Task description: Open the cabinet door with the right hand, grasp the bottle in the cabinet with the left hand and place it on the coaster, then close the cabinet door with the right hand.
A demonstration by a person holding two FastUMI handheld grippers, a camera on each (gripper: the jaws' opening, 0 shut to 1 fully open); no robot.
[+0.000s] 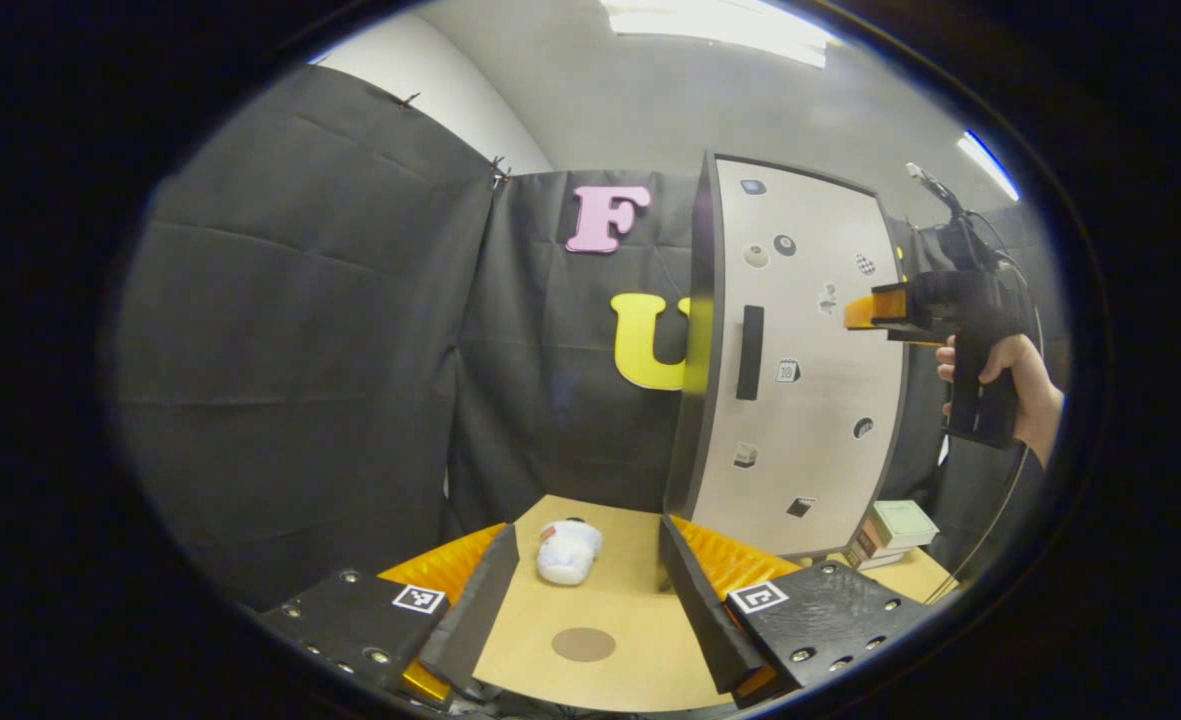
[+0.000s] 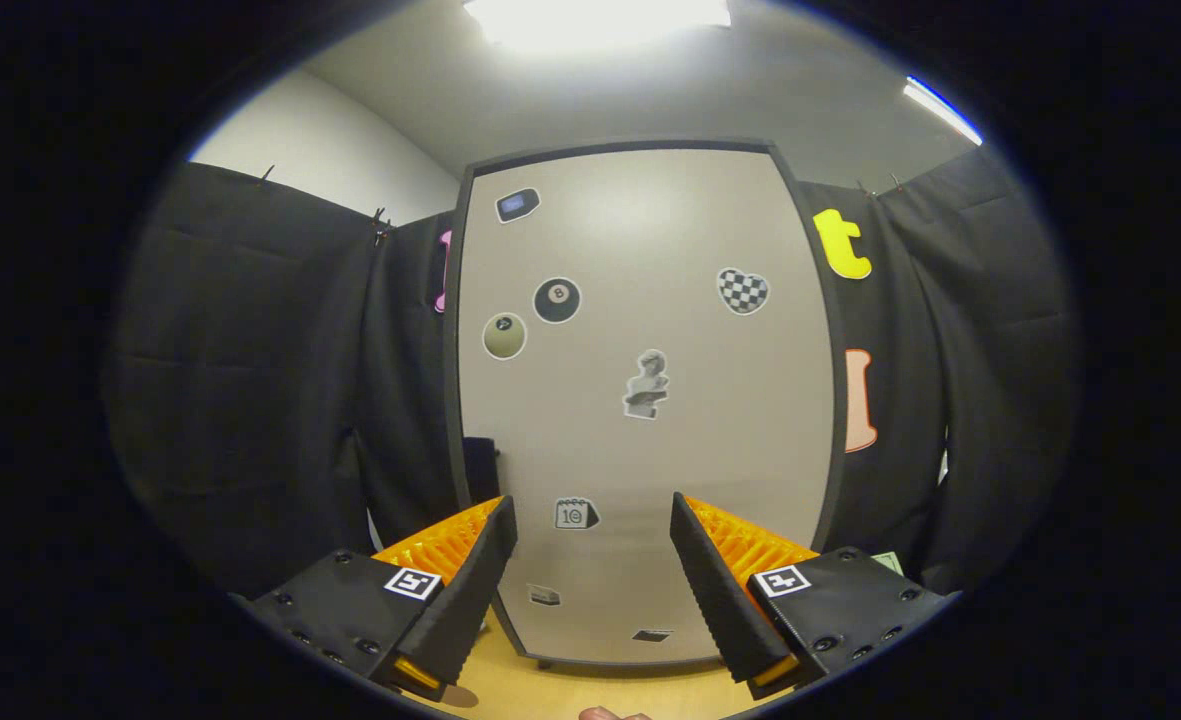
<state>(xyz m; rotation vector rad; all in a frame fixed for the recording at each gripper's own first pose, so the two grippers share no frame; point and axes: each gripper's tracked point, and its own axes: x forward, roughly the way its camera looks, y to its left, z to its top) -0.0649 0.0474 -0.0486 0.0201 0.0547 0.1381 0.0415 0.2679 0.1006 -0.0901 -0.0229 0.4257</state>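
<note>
Pale wood tabletop (image 1: 640, 590) carries one round brown coaster (image 1: 583, 644), one white bottle (image 1: 567, 551) lying on its side beyond it, and one grey cabinet (image 1: 800, 400) with its sticker-covered door (image 2: 650, 400) shut. Left gripper (image 1: 590, 600) hovers low, jaws wide apart and empty. Right gripper (image 2: 590, 590), held by a hand (image 1: 1025, 385), faces the door, jaws spread, holding nothing. Boxes (image 1: 890, 530) sit partly hidden behind the cabinet.

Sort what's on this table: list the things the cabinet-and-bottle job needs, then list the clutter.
For the job:
- cabinet, door shut, dark handle on its front
- round brown coaster on the table
- right gripper, held near the door
- left gripper, open over the table

Just lying about:
- small white plush toy behind the coaster
- stacked boxes beside the cabinet
</note>
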